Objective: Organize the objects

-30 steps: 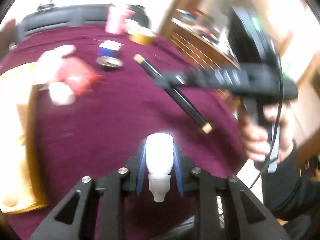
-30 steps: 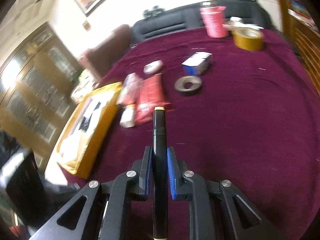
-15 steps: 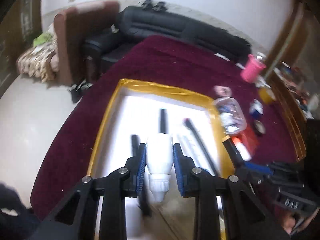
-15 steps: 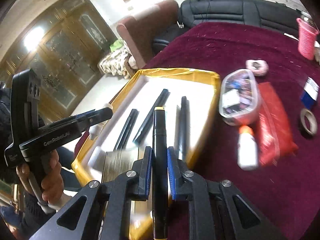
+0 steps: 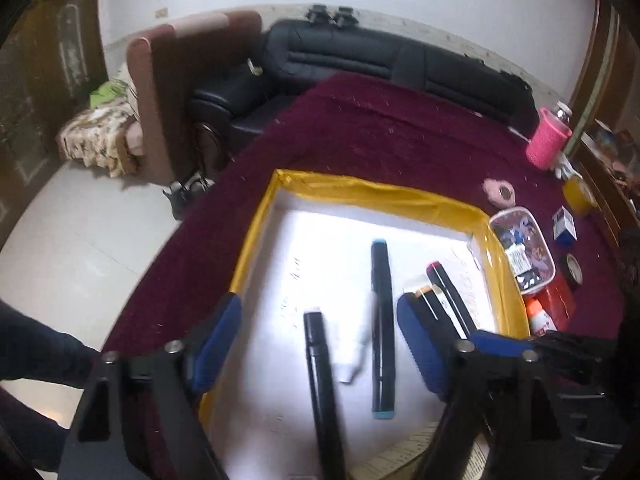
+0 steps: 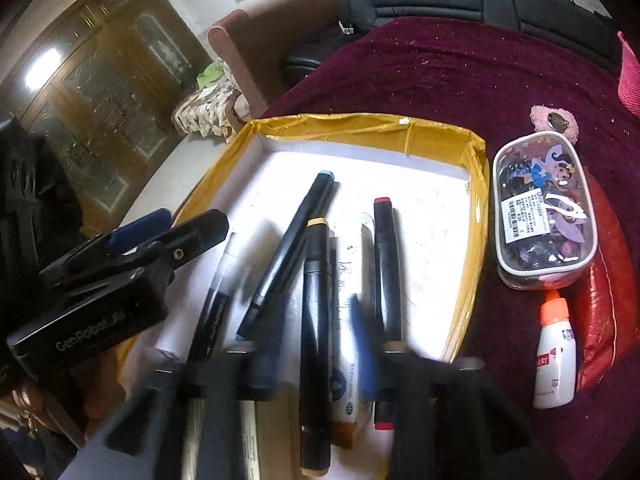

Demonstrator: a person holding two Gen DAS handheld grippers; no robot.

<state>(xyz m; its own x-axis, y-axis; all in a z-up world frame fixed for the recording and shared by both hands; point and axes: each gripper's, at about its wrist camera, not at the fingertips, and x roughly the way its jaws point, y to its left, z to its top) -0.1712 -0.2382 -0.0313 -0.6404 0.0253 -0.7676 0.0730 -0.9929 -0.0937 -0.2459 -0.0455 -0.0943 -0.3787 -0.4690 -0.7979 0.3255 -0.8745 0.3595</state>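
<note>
A yellow-rimmed tray [image 5: 360,190] [image 6: 360,124] with a white floor holds several black markers. My left gripper [image 5: 318,344] is open over it, and the small white bottle [image 5: 356,352] lies blurred on the tray floor between a black marker [image 5: 320,380] and a blue-capped marker [image 5: 382,328]. My right gripper [image 6: 316,364] is open over the tray's near end, blurred. The yellow-capped black marker [image 6: 316,340] lies between its jaws beside a red-capped marker [image 6: 386,272]. The left gripper also shows in the right wrist view [image 6: 132,248].
On the maroon cloth right of the tray lie a clear pencil pouch [image 6: 544,208], a glue bottle with an orange cap [image 6: 554,352], a red packet [image 6: 604,312], a tape roll [image 5: 574,272], a blue-white box [image 5: 564,228] and a pink cup [image 5: 548,144]. A black sofa [image 5: 400,60] stands behind.
Both grippers have opened over the tray. The white bottle has dropped from the left one onto the tray floor, and the yellow-capped marker has left the right one.
</note>
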